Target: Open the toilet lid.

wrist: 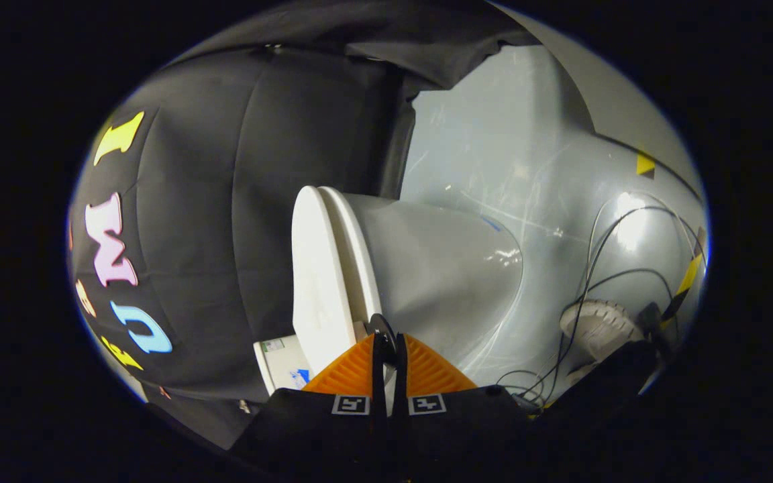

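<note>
The white toilet appears turned on its side in the gripper view. Its lid [313,282] lies flat against the seat [359,261], and the pale bowl [440,268] swells out beyond them toward the floor. My gripper [386,342] sits at the near end of the seat's rim, just beside the lid's edge. The fingers [353,372] stand almost together, leaving a thin slit in which a sliver of white shows. Whether that sliver is pinched I cannot tell. A small dark round part [381,327] sits at the tips.
Beside the fingers on the lid's side is the white tank [279,362] with a label. Black cloth wall [225,201] backs the toilet. The shiny grey floor [527,168] carries black cables [601,268], a person's shoe [594,322] and yellow-black tape [685,278].
</note>
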